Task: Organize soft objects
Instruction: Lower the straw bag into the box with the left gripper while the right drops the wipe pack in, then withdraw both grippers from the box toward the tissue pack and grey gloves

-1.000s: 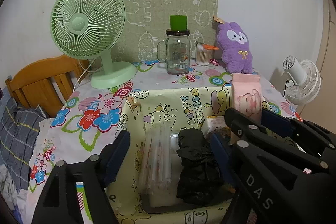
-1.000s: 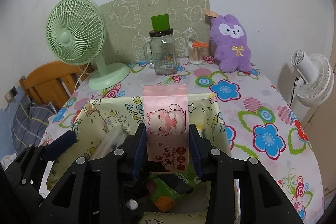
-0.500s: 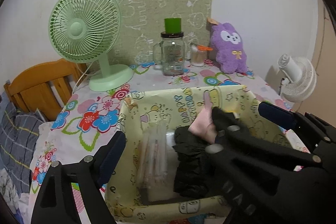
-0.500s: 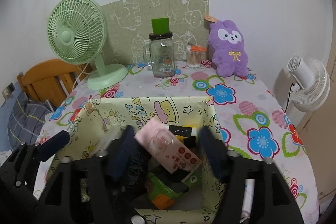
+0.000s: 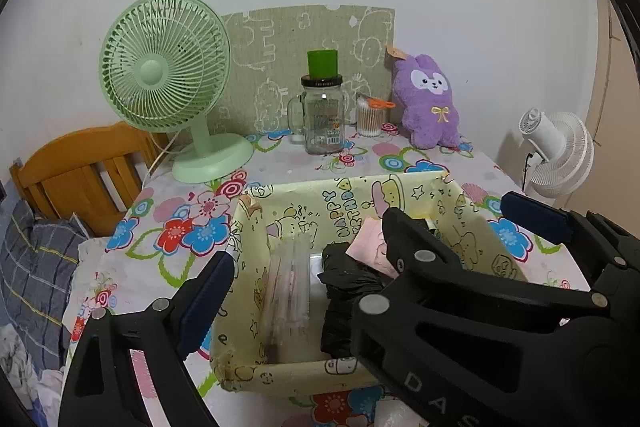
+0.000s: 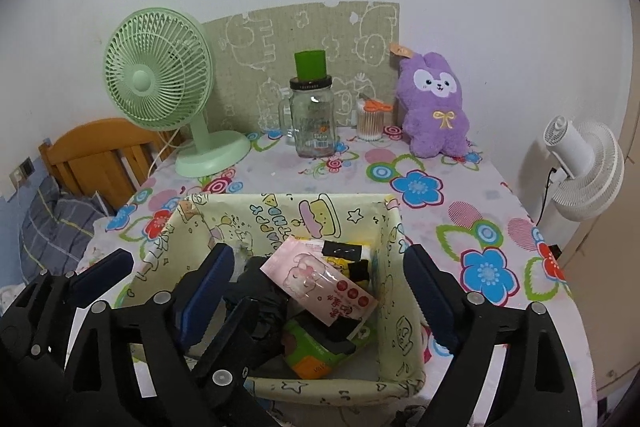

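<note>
A yellow cartoon-print box (image 6: 280, 211) (image 5: 352, 187) sits at the near edge of the table. Inside it, a pink packet (image 6: 320, 283) (image 5: 368, 247) lies tilted on a black bundle (image 6: 256, 279) (image 5: 348, 283), a green-orange pack (image 6: 316, 351) and a clear packet (image 5: 288, 283). My right gripper (image 6: 318, 289) hangs above the box, its jaws opening, and the pads are clear of the pink packet below them. Beside it on the left, my left gripper (image 5: 304, 291) is also opening with nothing held. A purple plush (image 6: 436, 107) (image 5: 430, 103) sits at the back right against the wall.
At the back of the flowered table (image 6: 460, 211) stand a green fan (image 6: 160, 83), a glass jar (image 6: 312, 123) with a green cup on top, and a tub of cotton swabs (image 6: 370, 123). A white fan (image 6: 580, 167) stands off the right edge, a wooden chair (image 6: 100, 155) to the left.
My right gripper opened and let go of the pink packet, which tipped over and dropped into the box. My left gripper's jaws widened a little. Both views pulled back slightly.
</note>
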The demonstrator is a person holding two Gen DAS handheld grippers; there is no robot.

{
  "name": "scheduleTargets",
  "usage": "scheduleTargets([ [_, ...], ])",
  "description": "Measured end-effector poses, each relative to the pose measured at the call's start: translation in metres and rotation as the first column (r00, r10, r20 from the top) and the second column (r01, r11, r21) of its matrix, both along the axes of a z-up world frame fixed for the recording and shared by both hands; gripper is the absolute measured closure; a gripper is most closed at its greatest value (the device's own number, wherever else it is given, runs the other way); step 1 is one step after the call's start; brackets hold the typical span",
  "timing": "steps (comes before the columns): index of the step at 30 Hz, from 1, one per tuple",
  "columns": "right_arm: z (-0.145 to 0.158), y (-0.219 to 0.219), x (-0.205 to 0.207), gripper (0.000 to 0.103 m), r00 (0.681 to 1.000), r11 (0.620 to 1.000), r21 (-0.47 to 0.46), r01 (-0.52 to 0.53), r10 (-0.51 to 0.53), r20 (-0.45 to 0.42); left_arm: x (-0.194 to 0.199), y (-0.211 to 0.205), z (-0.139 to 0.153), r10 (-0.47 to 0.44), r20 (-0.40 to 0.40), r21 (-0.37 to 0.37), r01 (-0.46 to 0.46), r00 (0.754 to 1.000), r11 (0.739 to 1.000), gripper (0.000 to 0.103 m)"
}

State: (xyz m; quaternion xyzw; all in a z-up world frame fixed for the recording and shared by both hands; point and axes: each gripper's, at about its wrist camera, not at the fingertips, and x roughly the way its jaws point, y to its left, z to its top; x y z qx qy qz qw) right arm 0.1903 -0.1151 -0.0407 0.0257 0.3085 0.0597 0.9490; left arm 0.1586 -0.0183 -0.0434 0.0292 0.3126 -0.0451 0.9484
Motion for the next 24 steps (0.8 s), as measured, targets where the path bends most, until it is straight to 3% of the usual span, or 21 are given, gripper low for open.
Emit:
scheduleTargets([
  [7, 0.009, -0.003, -0.011, 0.005, 1.000, 1.000, -0.002, -0.005, 0.005, 0.019, -0.009, -0.001, 0.007, 0.012, 0.012, -0.001, -0.012, 1.000, 1.000, 0.005],
  [24, 0.030, -0.008, -0.051, 0.005, 0.997, 1.000, 0.005, -0.020, 0.019, 0.069, -0.040, -0.004, 0.024, -0.017, 0.044, 0.005, 0.017, 0.999, 1.000, 0.001],
])
